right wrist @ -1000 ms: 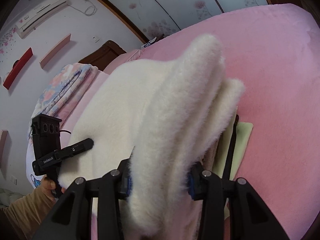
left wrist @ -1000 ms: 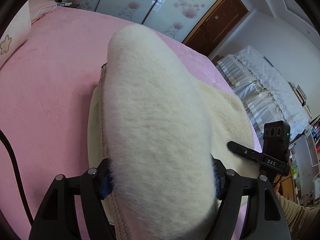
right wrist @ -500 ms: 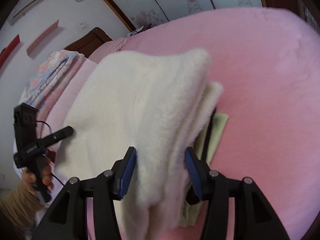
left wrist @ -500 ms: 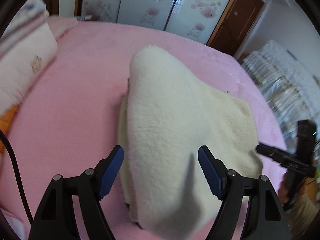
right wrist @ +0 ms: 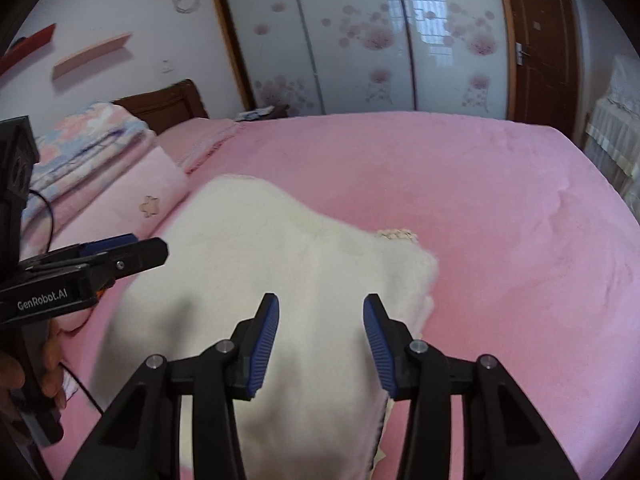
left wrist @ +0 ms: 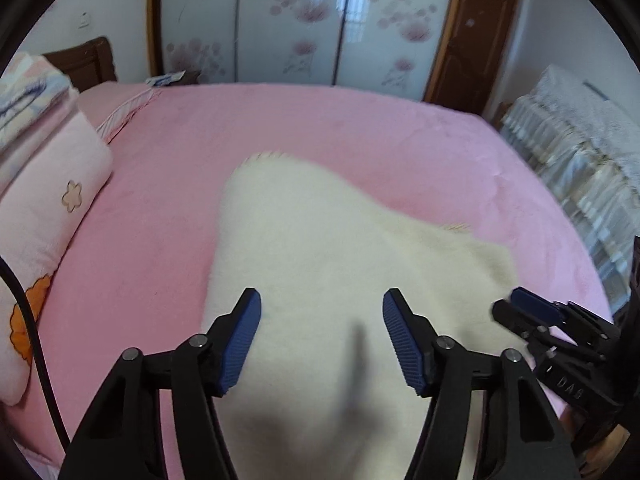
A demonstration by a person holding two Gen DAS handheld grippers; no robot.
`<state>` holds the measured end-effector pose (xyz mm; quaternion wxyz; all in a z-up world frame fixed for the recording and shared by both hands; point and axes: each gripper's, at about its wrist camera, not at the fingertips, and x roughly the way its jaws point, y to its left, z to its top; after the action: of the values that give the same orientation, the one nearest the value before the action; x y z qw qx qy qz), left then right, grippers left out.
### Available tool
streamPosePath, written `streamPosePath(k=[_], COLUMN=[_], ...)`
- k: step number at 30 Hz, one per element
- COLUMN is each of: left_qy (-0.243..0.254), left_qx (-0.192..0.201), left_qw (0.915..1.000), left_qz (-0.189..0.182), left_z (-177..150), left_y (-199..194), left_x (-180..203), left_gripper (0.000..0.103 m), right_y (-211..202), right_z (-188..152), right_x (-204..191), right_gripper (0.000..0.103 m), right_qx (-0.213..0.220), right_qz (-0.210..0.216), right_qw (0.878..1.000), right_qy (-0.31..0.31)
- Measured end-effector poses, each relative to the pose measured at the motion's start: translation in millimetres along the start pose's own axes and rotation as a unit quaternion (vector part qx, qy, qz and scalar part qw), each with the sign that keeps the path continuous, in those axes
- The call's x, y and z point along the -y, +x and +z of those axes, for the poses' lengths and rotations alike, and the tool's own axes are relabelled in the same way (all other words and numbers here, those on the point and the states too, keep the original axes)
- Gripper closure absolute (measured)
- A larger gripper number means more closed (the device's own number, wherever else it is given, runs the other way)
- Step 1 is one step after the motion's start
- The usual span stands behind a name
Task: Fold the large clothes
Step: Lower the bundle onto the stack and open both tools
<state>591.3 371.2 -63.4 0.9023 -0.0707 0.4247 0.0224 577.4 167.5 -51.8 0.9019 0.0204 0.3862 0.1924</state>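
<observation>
Pink plush bedding covers the whole bed (left wrist: 168,208), with floral sliding wardrobe doors (right wrist: 360,40) behind it and a stack of pillows (left wrist: 48,200) along one side. On the middle of the bed lies the cream fleece garment (left wrist: 320,248), folded over into a thick, uneven slab. In the left wrist view it runs away from the camera toward a rounded far end, and it widens toward the side where the other gripper shows, so its long axis seems to lie roughly along the line both grippers point. A scrap of knitted trim (right wrist: 396,235) peeks out at one far corner.

Both grippers hang above the near end of the garment and look down at it on a slant, one to each side of its width. Neither looks clearly nearer, so I judge either hand could take its own near corner.

The left gripper (left wrist: 322,340) stands spread, its jaws having just narrowed somewhat, and the blue pads (left wrist: 240,344) frame the fleece below without pressing it; nothing is pinched. The right gripper (right wrist: 320,344) is likewise parted, a little less so, its jaws also having just narrowed, and it carries nothing; the garment lies free beneath it.

From the lie of the cloth, I judge the next move depends on reaching down and forward to the near edge.
</observation>
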Motion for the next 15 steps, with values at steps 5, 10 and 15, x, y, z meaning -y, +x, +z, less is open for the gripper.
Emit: streamPosePath(k=[5, 10, 15], left_qy=[-0.052, -0.043, -0.057], left_qx=[-0.007, 0.008, 0.011], left_qw=[0.9985, 0.999, 0.9983], left_qz=[-0.011, -0.004, 0.008], left_z=[-13.1, -25.5, -29.3], left_y=[16.8, 19.8, 9.9], left_x=[-29.5, -33.2, -28.9], left_gripper=[0.042, 0.042, 0.041], right_y=[31.4, 36.7, 28.8], right_z=[-18.9, -25.9, -24.8], right_x=[31.3, 33.3, 31.9], right_gripper=[0.086, 0.087, 0.085], right_qx=[-0.036, -0.038, -0.036], right_qz=[-0.018, -0.02, -0.015], right_qw=[0.999, 0.999, 0.999], right_qy=[0.028, 0.024, 0.038])
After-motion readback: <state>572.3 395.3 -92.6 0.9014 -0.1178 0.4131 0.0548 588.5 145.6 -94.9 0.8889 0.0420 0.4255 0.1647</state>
